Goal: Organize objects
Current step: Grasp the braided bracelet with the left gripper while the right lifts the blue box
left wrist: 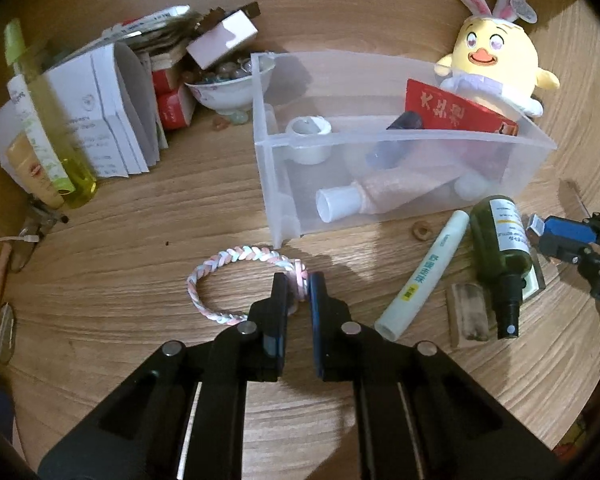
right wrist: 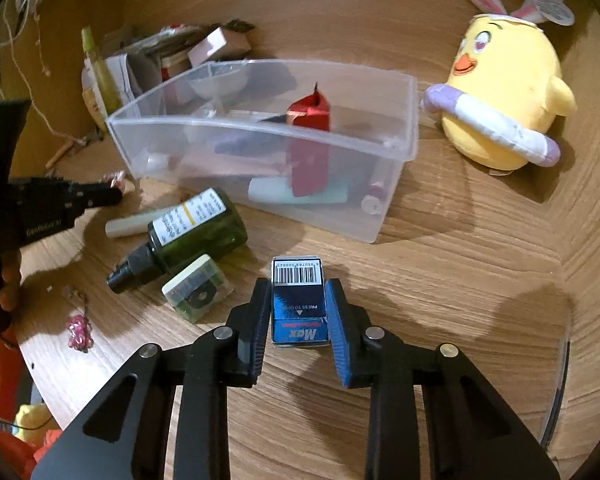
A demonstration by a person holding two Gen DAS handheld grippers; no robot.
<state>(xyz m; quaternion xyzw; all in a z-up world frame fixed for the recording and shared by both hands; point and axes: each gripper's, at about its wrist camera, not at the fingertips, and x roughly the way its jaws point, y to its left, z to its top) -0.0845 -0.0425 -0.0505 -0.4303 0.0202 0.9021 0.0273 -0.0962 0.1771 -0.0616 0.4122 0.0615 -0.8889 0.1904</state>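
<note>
My left gripper is shut on a pastel braided bracelet that lies on the wooden table. My right gripper is shut on a small blue staple box with a barcode, held just above the table; it also shows in the left wrist view. A clear plastic bin stands ahead, holding a red packet, tubes and a small white cup.
A dark green spray bottle, a white tube and a small clear case lie beside the bin. A yellow chick plush sits at the right. Booklets, a bowl of beads and bottles crowd the far left.
</note>
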